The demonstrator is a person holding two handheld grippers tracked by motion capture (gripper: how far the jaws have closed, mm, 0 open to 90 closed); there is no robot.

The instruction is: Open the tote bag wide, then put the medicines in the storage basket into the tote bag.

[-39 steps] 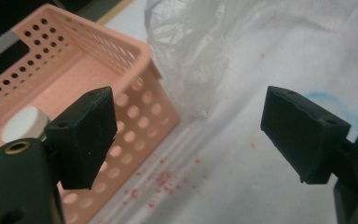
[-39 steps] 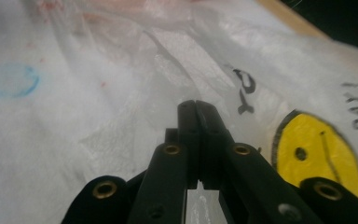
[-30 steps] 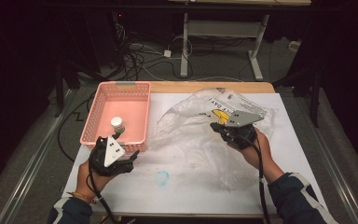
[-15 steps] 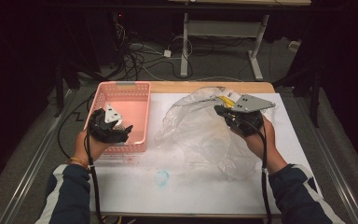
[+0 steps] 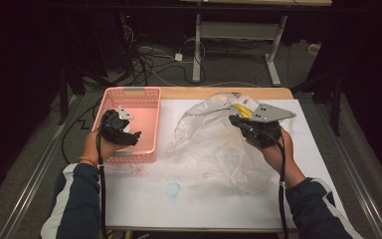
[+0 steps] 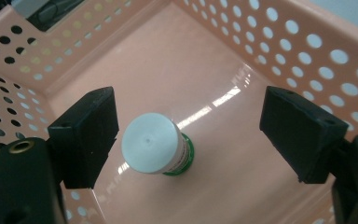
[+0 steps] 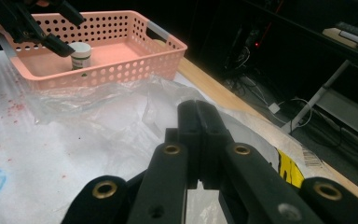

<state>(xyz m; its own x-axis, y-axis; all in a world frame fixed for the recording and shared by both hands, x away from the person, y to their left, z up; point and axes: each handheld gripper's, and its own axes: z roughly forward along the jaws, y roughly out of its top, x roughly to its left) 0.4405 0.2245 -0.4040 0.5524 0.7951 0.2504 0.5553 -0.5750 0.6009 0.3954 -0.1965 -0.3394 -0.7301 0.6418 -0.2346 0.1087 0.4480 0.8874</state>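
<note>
A pink perforated basket (image 5: 129,92) stands at the table's far left. In it a small bottle (image 6: 151,142) with a white cap and green label stands upright. My left gripper (image 6: 200,135) hangs open over the basket, its jaws on either side of the bottle and apart from it; in the high view this left gripper (image 5: 127,132) is above the basket's near half. My right gripper (image 7: 199,112) is shut on the top edge of a clear plastic bag (image 5: 209,144) and holds it off the table (image 5: 144,199).
A yellow label (image 7: 289,170) shows through the bag near the far right. A blue stain (image 5: 172,189) and red specks (image 5: 134,171) mark the white table cover. Beyond the wooden far edge (image 5: 199,93) lie cables and desk legs on a dark floor.
My left gripper has moved from the basket's near corner away from me to over the basket, above the bottle. My right gripper has lifted the bag's edge a little.
</note>
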